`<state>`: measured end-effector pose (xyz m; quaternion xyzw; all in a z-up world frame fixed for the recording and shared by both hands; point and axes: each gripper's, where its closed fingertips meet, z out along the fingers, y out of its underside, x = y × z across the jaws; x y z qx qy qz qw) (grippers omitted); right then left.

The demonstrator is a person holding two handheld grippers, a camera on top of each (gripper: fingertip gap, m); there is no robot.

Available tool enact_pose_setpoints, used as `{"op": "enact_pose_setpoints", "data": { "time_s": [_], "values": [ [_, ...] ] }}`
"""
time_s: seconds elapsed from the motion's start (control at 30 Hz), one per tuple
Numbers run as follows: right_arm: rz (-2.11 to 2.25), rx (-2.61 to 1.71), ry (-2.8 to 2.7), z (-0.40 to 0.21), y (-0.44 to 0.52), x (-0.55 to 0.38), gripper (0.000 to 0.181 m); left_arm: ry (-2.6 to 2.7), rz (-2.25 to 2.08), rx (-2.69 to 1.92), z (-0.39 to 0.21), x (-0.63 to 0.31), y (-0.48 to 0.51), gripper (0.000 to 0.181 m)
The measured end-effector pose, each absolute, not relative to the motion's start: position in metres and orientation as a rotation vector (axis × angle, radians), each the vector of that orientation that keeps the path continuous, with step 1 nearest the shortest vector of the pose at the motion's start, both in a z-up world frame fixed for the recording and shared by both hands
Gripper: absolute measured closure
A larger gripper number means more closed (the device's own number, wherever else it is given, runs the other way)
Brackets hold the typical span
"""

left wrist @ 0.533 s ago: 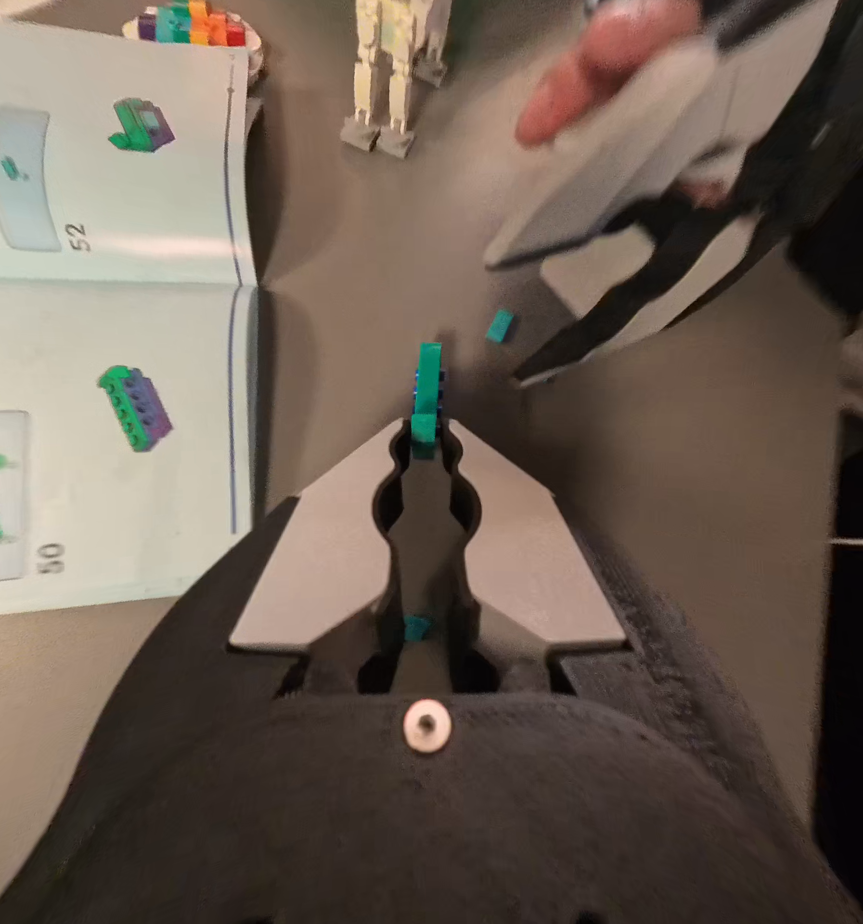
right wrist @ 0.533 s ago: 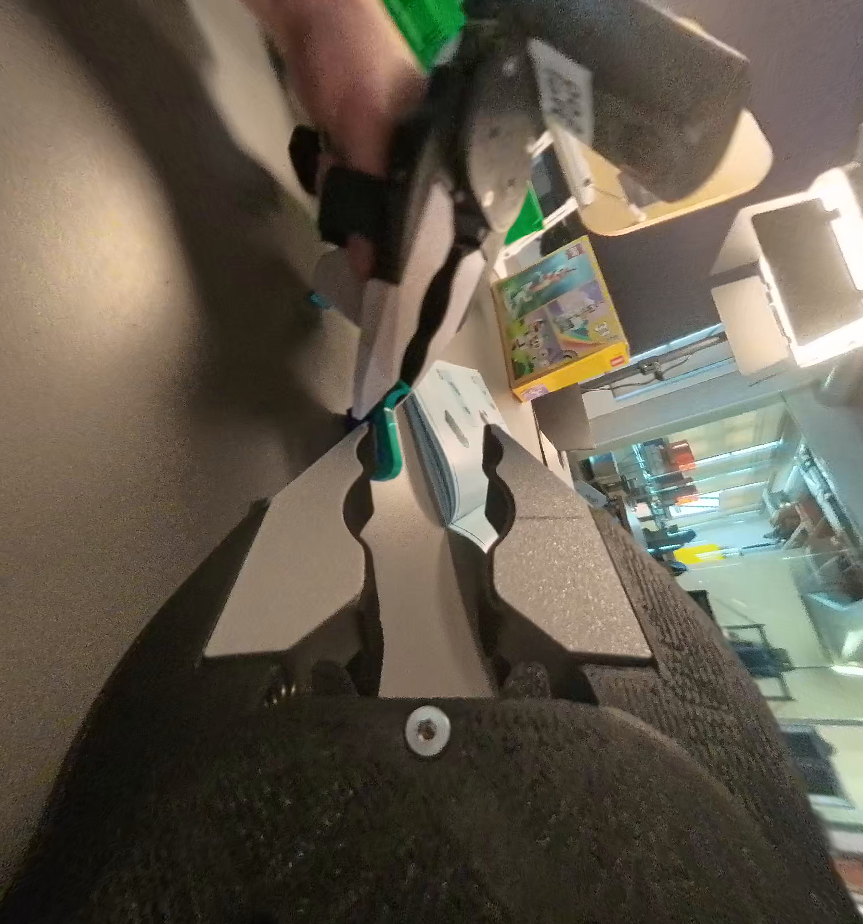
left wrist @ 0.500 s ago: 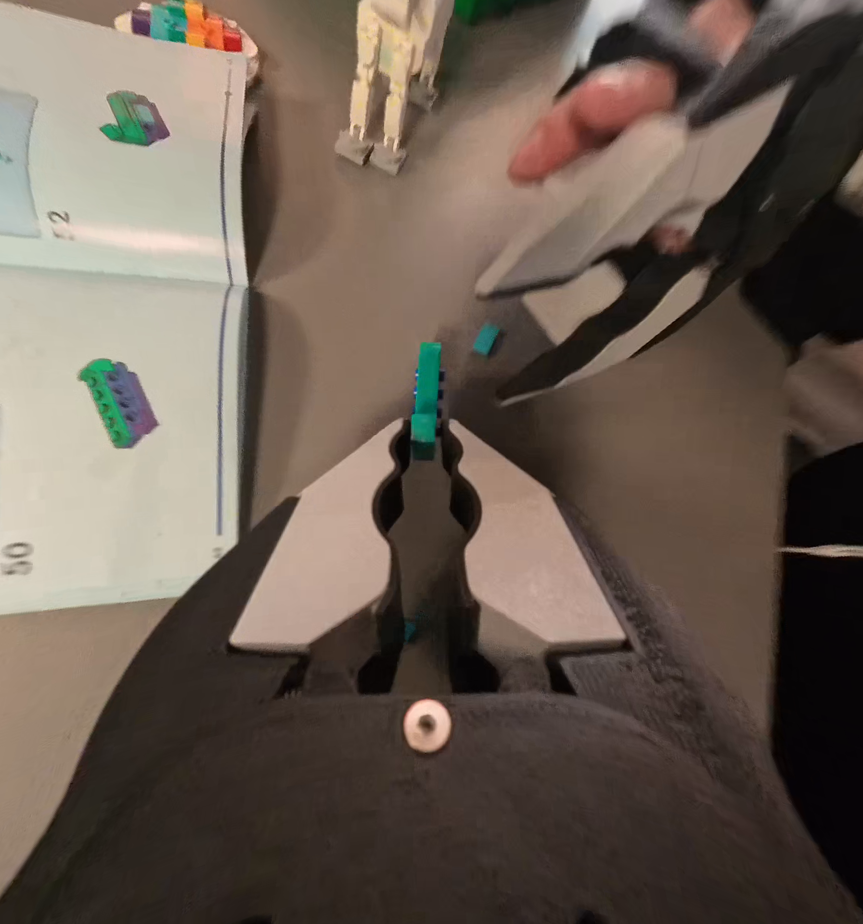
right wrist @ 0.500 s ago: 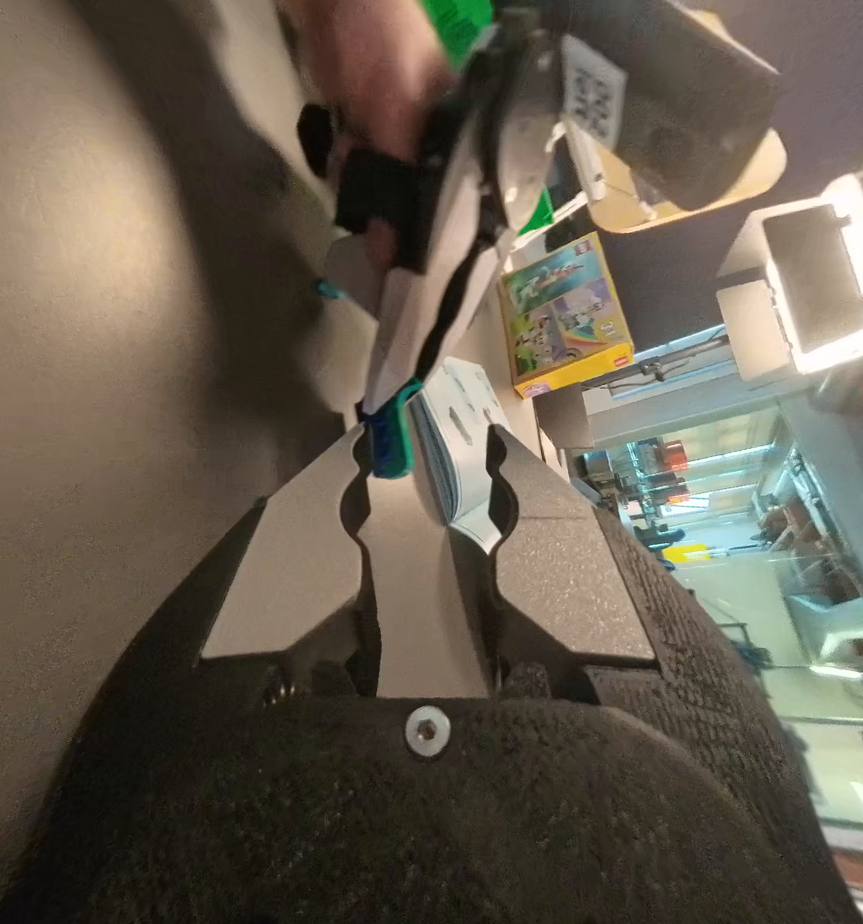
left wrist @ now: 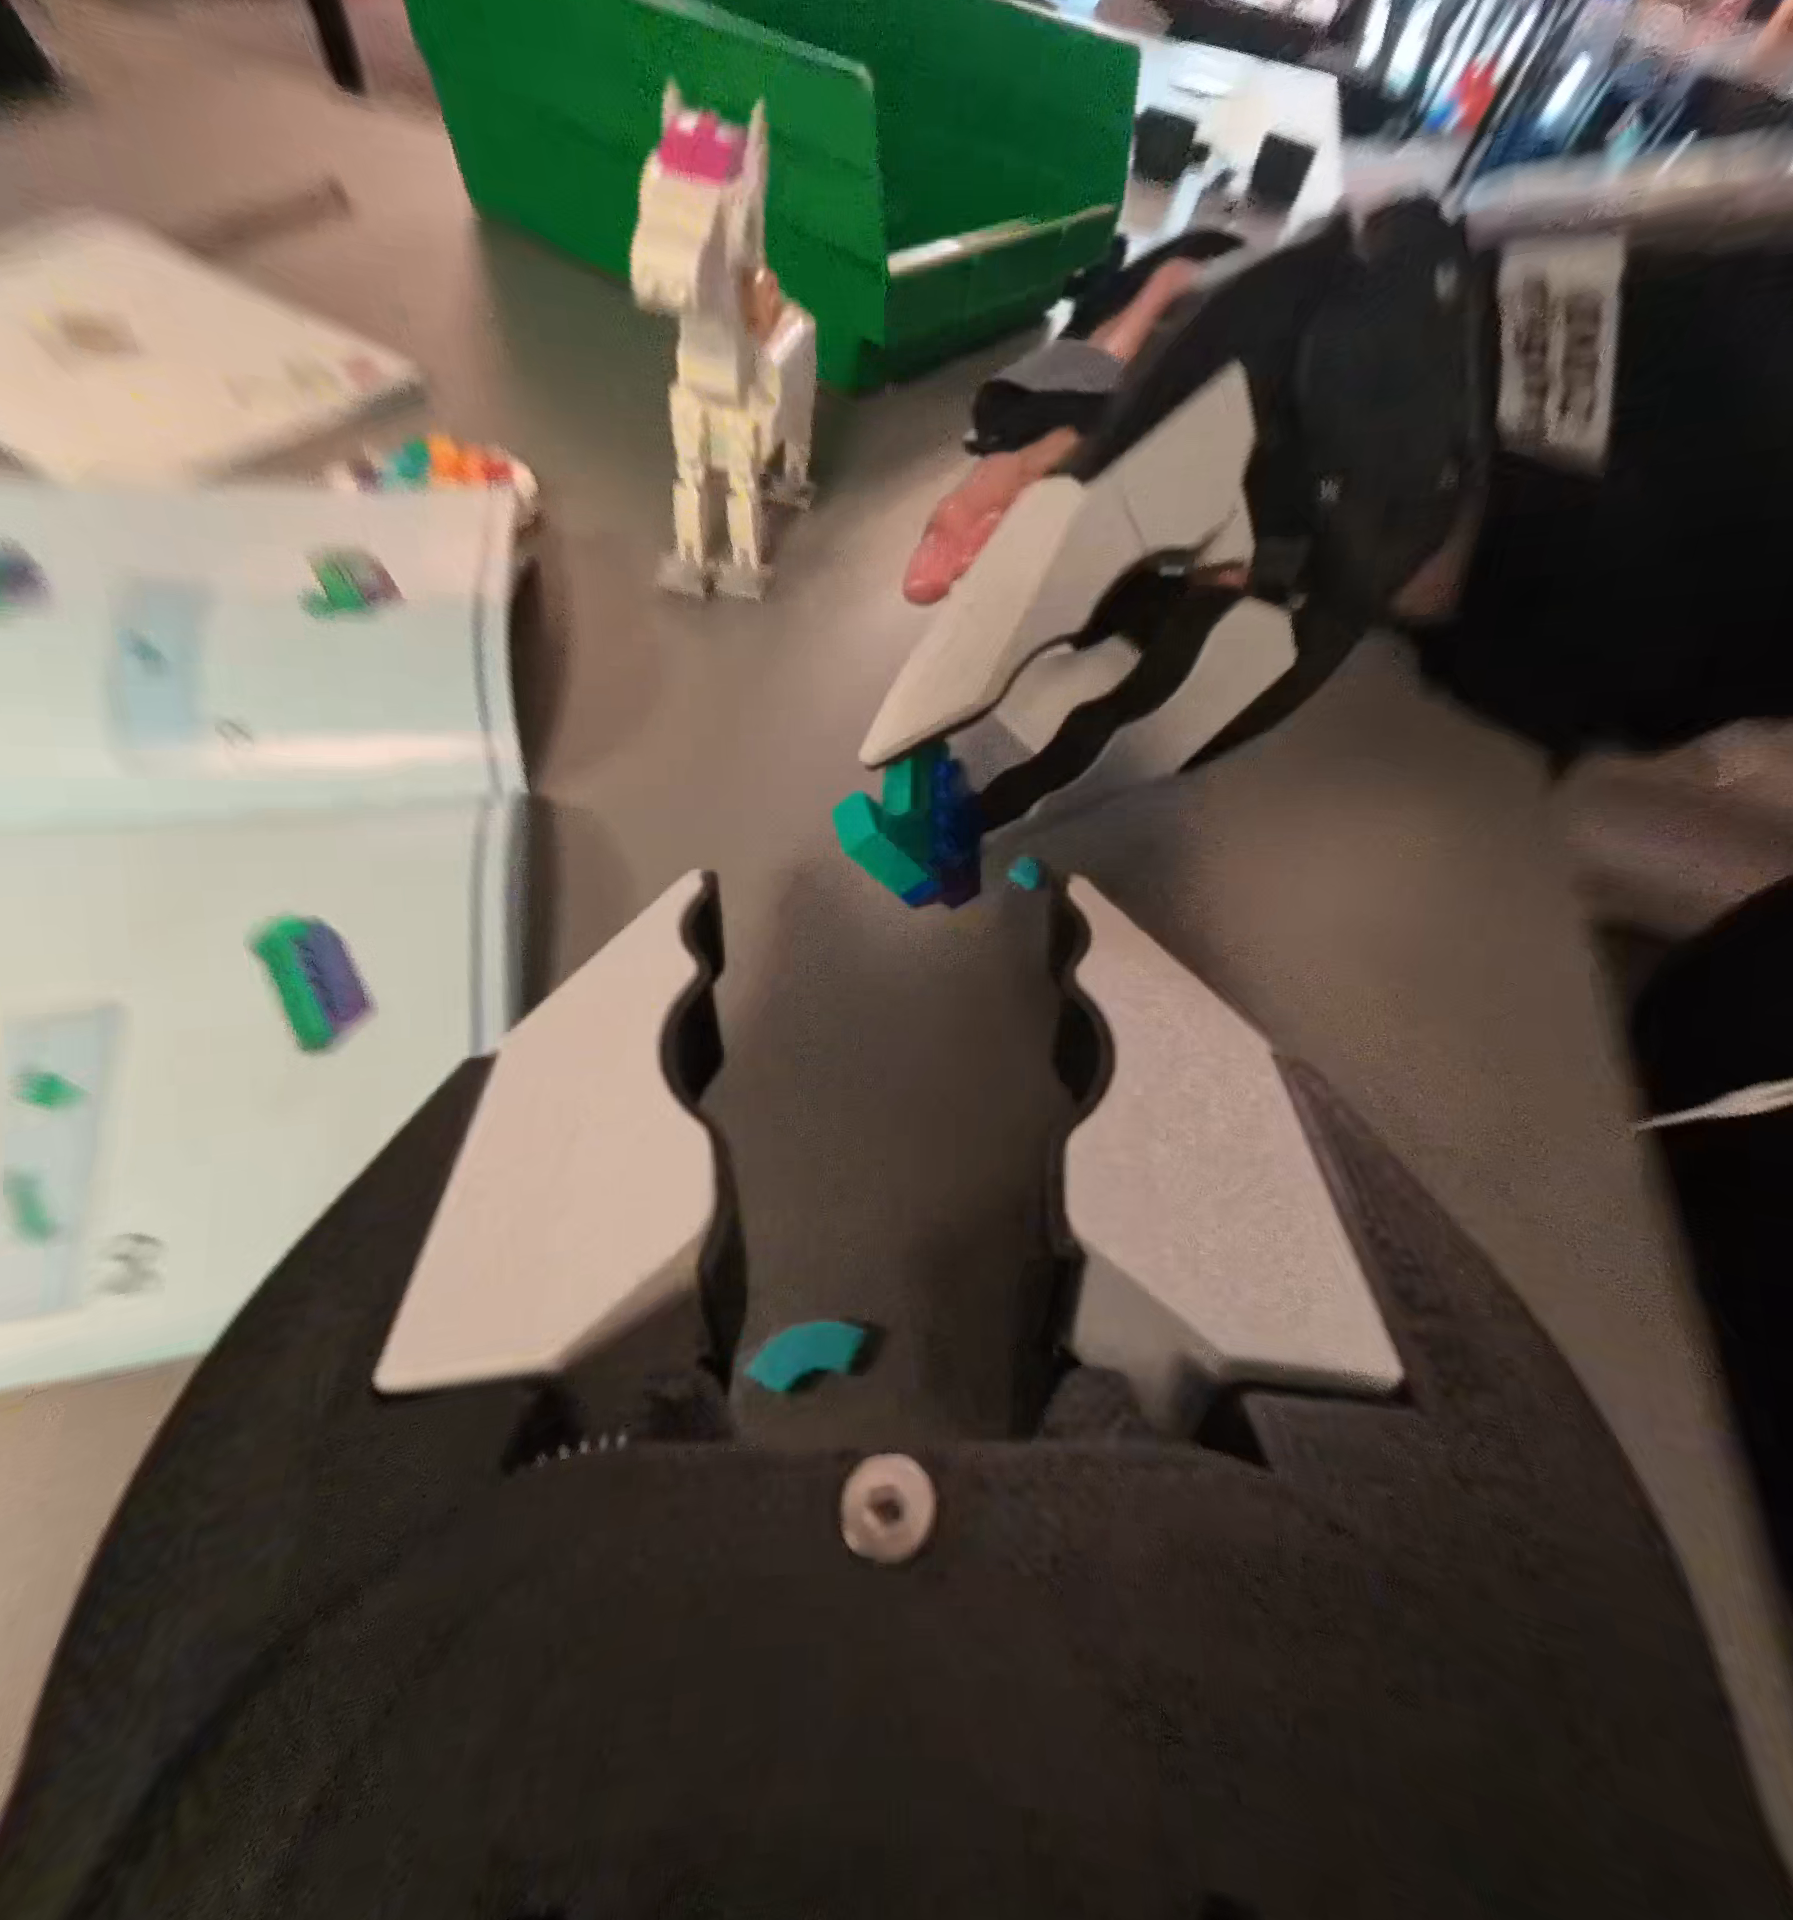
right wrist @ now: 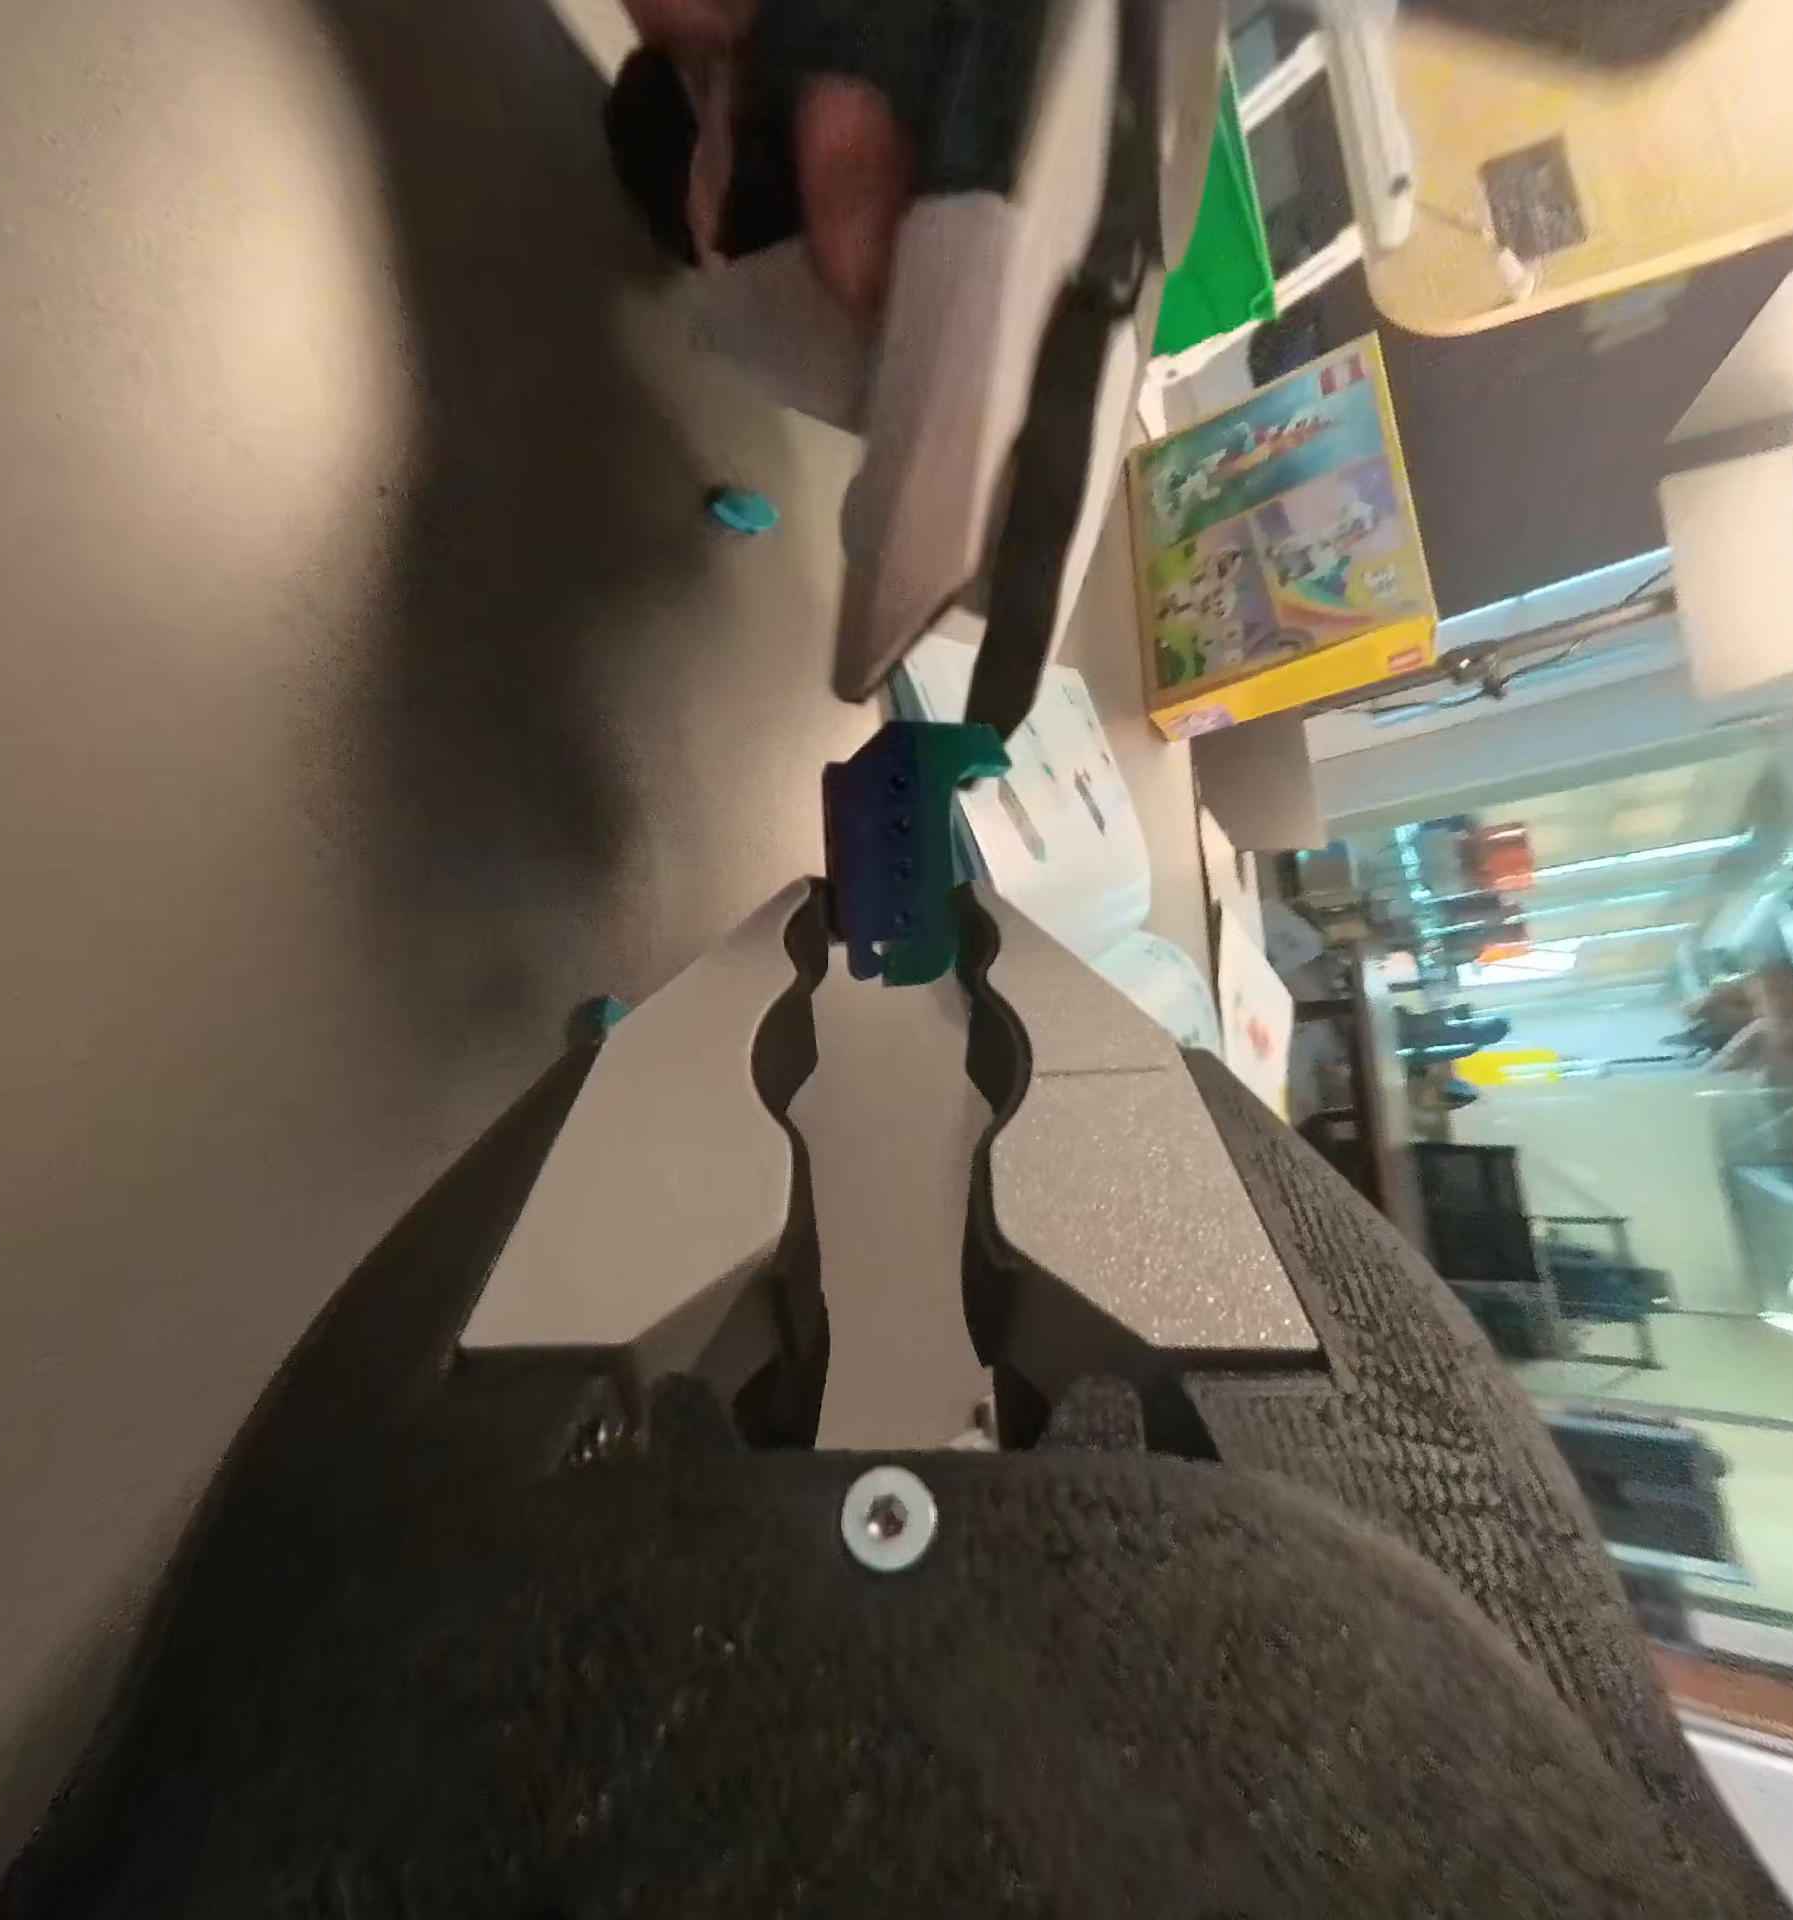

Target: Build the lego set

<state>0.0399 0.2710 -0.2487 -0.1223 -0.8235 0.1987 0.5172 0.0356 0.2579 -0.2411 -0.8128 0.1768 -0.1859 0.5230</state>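
Transfer noted: the left gripper, earlier clamped on the teal-and-blue brick assembly, now stands spread and empty. The right gripper grips the assembly, raised above the table.

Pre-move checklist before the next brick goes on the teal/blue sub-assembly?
1. Right gripper shut on the teal and blue assembly: ok.
2. Left gripper open and empty, ready to pick: ok.
3. Loose curved teal piece on the table between the left jaws: ok.
4. Small teal piece lies just below the assembly: ok.
5. Instruction booklet open beside the work area: ok; step too blurred to check.
6. Grip firmness on the assembly: cannot tell.
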Motion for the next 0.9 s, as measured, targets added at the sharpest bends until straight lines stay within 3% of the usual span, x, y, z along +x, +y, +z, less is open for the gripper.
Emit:
{"op": "enact_pose_setpoints", "data": {
  "time_s": [0.1, 0.2, 0.73, 0.9],
  "values": [
    [0.577, -0.364, -2.01, -0.249, 0.27, 0.044, 0.159, 0.632, -0.052, -1.824, -0.235, 0.035, 0.258, 0.118],
    [0.656, -0.4, -2.034, -0.25, 0.267, 0.047, 0.159, 0.747, 0.055, -1.784, -0.238, 0.048, 0.257, 0.124],
    [0.81, -0.473, -2.098, -0.254, 0.258, 0.055, 0.159, 0.751, 0.045, -1.852, -0.251, 0.058, 0.261, 0.144],
    [0.947, -0.749, -2.162, -0.254, 0.283, 0.065, 0.149, 0.671, -0.063, -1.88, -0.248, 0.051, 0.258, 0.144]
  ]
}}
